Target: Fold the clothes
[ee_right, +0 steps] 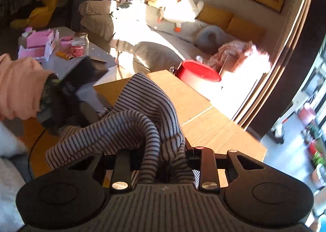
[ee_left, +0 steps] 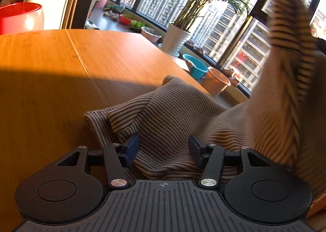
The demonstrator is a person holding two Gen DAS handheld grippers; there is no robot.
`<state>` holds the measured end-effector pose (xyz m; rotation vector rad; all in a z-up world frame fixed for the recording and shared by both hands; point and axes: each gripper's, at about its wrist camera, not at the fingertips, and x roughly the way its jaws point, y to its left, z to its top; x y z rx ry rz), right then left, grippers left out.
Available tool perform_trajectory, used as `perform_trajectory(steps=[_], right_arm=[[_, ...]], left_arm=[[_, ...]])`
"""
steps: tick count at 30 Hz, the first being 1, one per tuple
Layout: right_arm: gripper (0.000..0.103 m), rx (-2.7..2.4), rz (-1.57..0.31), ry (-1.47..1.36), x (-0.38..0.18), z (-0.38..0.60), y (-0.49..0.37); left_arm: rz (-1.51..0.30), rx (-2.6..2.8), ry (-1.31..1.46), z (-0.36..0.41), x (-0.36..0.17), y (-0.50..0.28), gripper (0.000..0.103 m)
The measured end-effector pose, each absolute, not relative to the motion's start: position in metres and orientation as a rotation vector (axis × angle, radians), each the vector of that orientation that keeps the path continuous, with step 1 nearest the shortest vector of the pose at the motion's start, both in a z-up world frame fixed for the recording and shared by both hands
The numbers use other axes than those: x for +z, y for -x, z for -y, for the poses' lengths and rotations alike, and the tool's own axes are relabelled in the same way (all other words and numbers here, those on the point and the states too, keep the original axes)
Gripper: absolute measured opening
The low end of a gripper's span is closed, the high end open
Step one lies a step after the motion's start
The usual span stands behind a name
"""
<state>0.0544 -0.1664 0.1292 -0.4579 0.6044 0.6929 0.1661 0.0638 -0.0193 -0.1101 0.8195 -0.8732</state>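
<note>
A beige garment with thin black stripes point(ee_left: 173, 113) lies crumpled on the wooden table point(ee_left: 61, 81). My left gripper point(ee_left: 164, 149) is open, its two fingers set wide on either side of a fold of the cloth. One end of the garment point(ee_left: 289, 34) rises blurred at the right of the left wrist view. In the right wrist view my right gripper point(ee_right: 163, 156) is shut on the striped garment point(ee_right: 142, 117), which bunches between the fingers and drapes down to the table point(ee_right: 214, 130). The left hand-held gripper point(ee_right: 81, 81) shows there at the left, held by an arm in an orange sleeve.
A red tub point(ee_left: 20, 18) point(ee_right: 198, 73) stands beyond the table's far edge. A potted palm point(ee_left: 177, 38), a blue basin point(ee_left: 195, 66) and a copper bucket point(ee_left: 216, 83) line the window side. A sofa with a plush goose point(ee_right: 181, 9) and a cluttered low table point(ee_right: 61, 48) lie behind.
</note>
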Motion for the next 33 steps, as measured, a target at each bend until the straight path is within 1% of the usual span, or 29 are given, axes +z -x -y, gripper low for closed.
perform_trajectory(steps=[1, 3, 4, 5, 6, 7, 8, 9, 10, 13, 16, 18, 20, 22, 23, 24, 25, 26, 28, 29, 31, 33], right_arm=[[0.031, 0.718, -0.662, 0.421, 0.115, 0.166, -0.076], [0.034, 0.761, -0.767, 0.370, 0.084, 0.164, -0.112], [0.037, 0.781, -0.815, 0.354, 0.068, 0.162, -0.126], [0.044, 0.799, -0.861, 0.336, 0.052, 0.161, -0.140], [0.046, 0.807, -0.873, 0.285, 0.047, 0.166, -0.147], [0.049, 0.815, -0.884, 0.233, 0.042, 0.171, -0.154], [0.049, 0.822, -0.895, 0.183, 0.038, 0.176, -0.160], [0.049, 0.819, -0.901, 0.147, 0.036, 0.182, -0.163], [0.050, 0.815, -0.906, 0.112, 0.035, 0.187, -0.165], [0.051, 0.791, -0.892, 0.034, 0.033, 0.199, -0.162], [0.052, 0.743, -0.850, -0.043, 0.034, 0.210, -0.158], [0.052, 0.700, -0.798, -0.063, 0.040, 0.217, -0.152], [0.044, 0.656, -0.745, -0.071, 0.047, 0.224, -0.144], [0.044, 0.586, -0.725, -0.086, 0.044, 0.230, -0.146], [0.046, 0.548, -0.719, -0.106, 0.039, 0.236, -0.147], [0.050, 0.507, -0.711, -0.129, 0.033, 0.243, -0.149], [0.060, 0.485, -0.707, -0.157, 0.026, 0.248, -0.153], [0.063, 0.465, -0.704, -0.187, 0.019, 0.252, -0.156], [0.065, 0.473, -0.713, -0.221, 0.009, 0.256, -0.162], [0.067, 0.475, -0.716, -0.218, 0.006, 0.255, -0.164], [0.070, 0.463, -0.716, -0.191, 0.008, 0.252, -0.165], [0.072, 0.414, -0.678, -0.147, 0.019, 0.250, -0.157]], left_arm=[[-0.813, -0.873, 0.083, -0.063, -0.019, -0.164, 0.053], [-0.799, -0.868, 0.033, -0.062, -0.017, -0.159, 0.050], [-0.793, -0.864, 0.014, -0.063, -0.016, -0.157, 0.048], [-0.787, -0.860, -0.005, -0.064, -0.014, -0.154, 0.048], [-0.785, -0.846, -0.004, -0.070, -0.011, -0.154, 0.049], [-0.784, -0.829, 0.001, -0.077, -0.008, -0.153, 0.055], [-0.783, -0.813, 0.005, -0.084, -0.005, -0.153, 0.061], [-0.767, -0.794, 0.017, -0.094, 0.001, -0.152, 0.069], [-0.748, -0.774, 0.030, -0.104, 0.007, -0.151, 0.071], [-0.665, -0.723, 0.068, -0.124, 0.034, -0.144, 0.074], [-0.562, -0.750, 0.070, -0.122, 0.062, -0.126, 0.081], [-0.524, -0.800, 0.054, -0.108, 0.073, -0.120, 0.082], [-0.525, -0.843, 0.026, -0.088, 0.072, -0.119, 0.082], [-0.551, -0.869, -0.008, -0.069, 0.062, -0.126, 0.079], [-0.574, -0.872, -0.020, -0.060, 0.053, -0.128, 0.078], [-0.602, -0.868, -0.032, -0.049, 0.044, -0.135, 0.072], [-0.616, -0.862, -0.041, -0.041, 0.039, -0.142, 0.068], [-0.626, -0.855, -0.050, -0.033, 0.035, -0.149, 0.068], [-0.619, -0.832, -0.100, -0.017, 0.030, -0.162, 0.068], [-0.639, -0.804, -0.121, -0.011, 0.025, -0.170, 0.068], [-0.686, -0.740, -0.163, 0.001, 0.013, -0.187, 0.062], [-0.720, -0.722, -0.144, 0.005, 0.004, -0.197, 0.064]])
